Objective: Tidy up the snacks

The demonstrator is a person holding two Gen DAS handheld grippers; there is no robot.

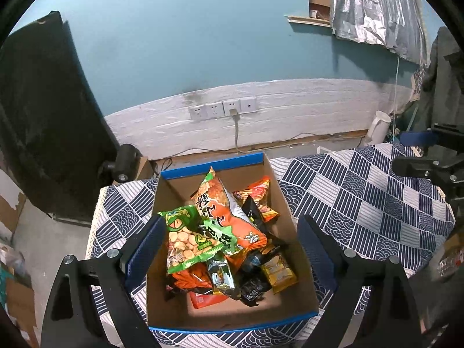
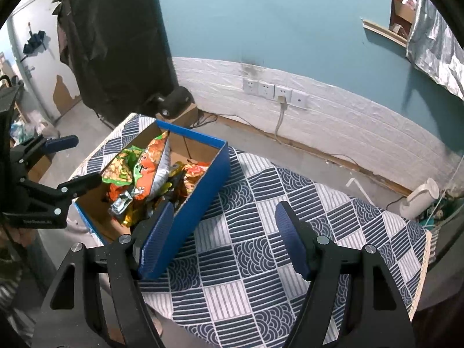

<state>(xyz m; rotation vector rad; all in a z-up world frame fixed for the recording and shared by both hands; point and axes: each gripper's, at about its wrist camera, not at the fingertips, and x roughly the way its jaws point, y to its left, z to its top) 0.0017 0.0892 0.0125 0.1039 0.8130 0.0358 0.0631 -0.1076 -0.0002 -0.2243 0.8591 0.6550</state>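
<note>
On the blue-and-white patterned tablecloth point(image 2: 261, 232) sits the cardboard box point(image 1: 278, 208) with blue rim, piled with snack packets: a green biscuit bag point(image 1: 188, 240) on top, an orange-green bag point(image 1: 223, 211) leaning beside it, a yellow packet point(image 1: 279, 271) nearer the box's right wall. Left gripper point(image 1: 229, 232) hangs over the box, jaws spread wide, one finger at each side wall, nothing clamped. Right gripper point(image 2: 224, 226) is off the box's right side above bare cloth, jaws also apart and empty, left finger point(image 2: 156, 232) just beside the blue outer wall.
</note>
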